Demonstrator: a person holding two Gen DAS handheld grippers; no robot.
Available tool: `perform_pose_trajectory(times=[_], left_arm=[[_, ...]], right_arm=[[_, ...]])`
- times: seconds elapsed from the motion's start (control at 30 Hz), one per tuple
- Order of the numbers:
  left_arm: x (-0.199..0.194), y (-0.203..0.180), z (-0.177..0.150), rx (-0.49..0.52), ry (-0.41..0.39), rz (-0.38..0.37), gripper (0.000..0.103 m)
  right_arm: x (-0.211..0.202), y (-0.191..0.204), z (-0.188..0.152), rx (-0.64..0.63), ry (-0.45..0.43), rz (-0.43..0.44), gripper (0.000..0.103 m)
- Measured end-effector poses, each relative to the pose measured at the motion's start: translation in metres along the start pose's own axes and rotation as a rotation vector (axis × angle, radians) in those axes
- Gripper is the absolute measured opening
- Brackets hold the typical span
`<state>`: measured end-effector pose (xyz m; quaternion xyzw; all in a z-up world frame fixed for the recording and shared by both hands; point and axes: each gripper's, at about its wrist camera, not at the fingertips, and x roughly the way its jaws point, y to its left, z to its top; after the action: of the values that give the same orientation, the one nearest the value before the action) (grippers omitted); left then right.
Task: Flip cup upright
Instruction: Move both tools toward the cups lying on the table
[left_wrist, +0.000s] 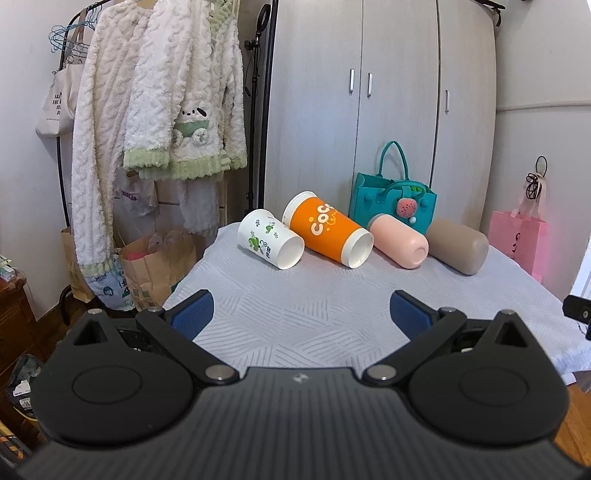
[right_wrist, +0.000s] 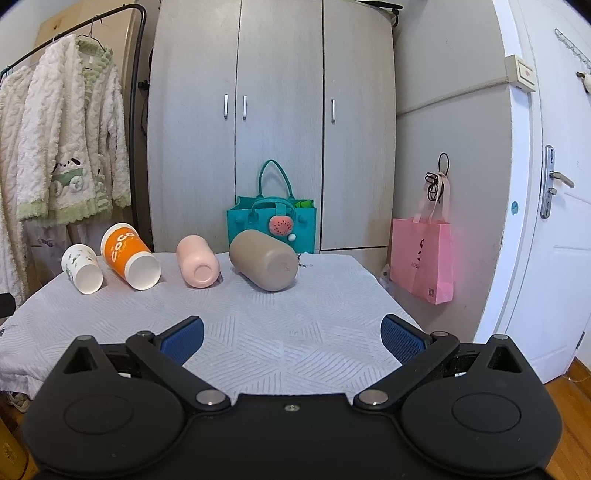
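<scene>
From the left wrist we see our left tongs spread wide and empty over the counter; four cups lie on their sides: white, orange, pink, tan. From the right wrist, our right tongs gape too (nothing held), the tan cup nearest.

Matte black ribbed body on the left gripper, silver pivot screws gleaming. The right gripper matches it, with blue textured pads.
</scene>
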<state>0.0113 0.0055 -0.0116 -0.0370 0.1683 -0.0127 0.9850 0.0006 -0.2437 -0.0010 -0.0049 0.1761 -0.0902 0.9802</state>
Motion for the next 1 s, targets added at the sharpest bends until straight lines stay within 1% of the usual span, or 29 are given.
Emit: perform_pose_trajectory(times=[0.1,0.67,0.8,0.93,1.0], left_arm=[[0.000,0.001,0.000,-0.010,0.003,-0.012,0.103],[0.003,-0.002,-0.002,-0.005,0.024,-0.017,0.103],[0.009,0.004,-0.002,-0.061,0.070,-0.036,0.103],[0.011,0.004,-0.003,-0.053,0.097,-0.010,0.103],[0.011,0.004,-0.003,-0.051,0.100,-0.011,0.103]], right_arm=[[0.001,0.000,-0.002,-0.007,0.005,-0.003,0.103],[0.003,0.004,-0.002,-0.025,0.030,-0.001,0.103],[0.005,0.005,-0.003,-0.024,0.040,0.004,0.103],[0.007,0.007,-0.005,-0.032,0.050,0.012,0.103],[0.008,0.008,-0.004,-0.032,0.052,0.018,0.103]])
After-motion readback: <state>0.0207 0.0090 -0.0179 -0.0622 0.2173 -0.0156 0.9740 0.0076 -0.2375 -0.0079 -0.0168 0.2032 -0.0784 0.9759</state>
